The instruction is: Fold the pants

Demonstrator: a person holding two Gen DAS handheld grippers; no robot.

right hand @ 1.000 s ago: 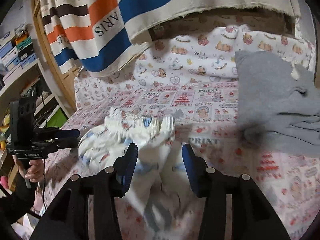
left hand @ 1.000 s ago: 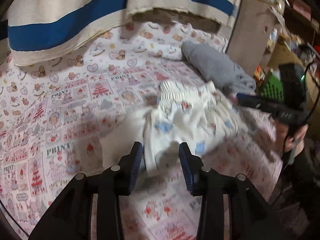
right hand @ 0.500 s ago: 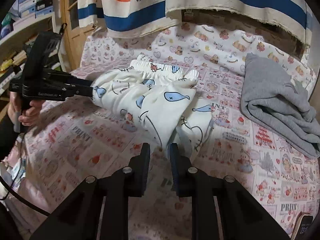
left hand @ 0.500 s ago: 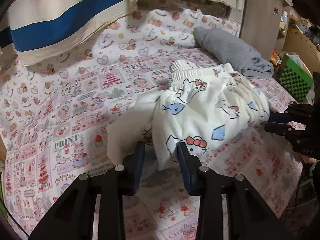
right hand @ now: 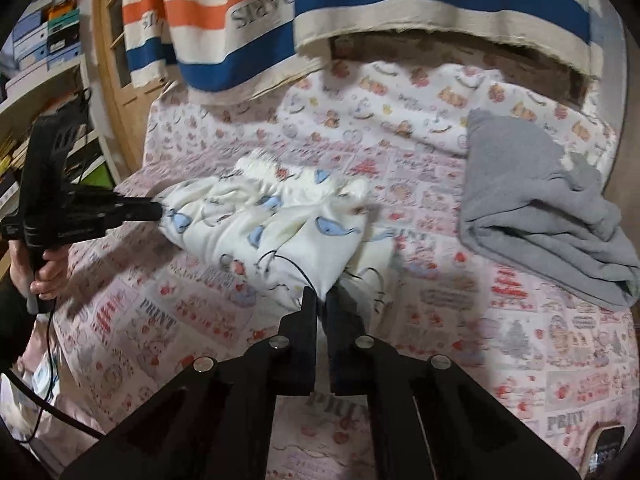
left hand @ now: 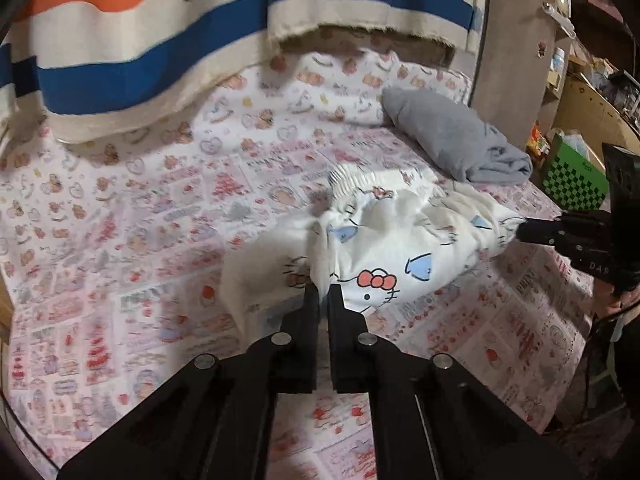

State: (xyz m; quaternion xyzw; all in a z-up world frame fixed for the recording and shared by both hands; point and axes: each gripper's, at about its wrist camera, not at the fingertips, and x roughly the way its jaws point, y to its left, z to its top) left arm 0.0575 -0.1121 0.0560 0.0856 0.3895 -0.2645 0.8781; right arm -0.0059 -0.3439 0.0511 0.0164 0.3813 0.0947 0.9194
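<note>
Between both grippers, left gripper and right gripper, hang pants.

pants on bedsheet, sweater behind

Right gripper: black two-finger tool pinching a corner of the white cartoon-print fabric pants.
Left gripper: black, gripping the pants' opposite edge.
Pants: lying bunched on the pink patterned bedsheet.
Folded grey garment: resting near the pants.
Striped hanging cloth: draping behind.
</note>
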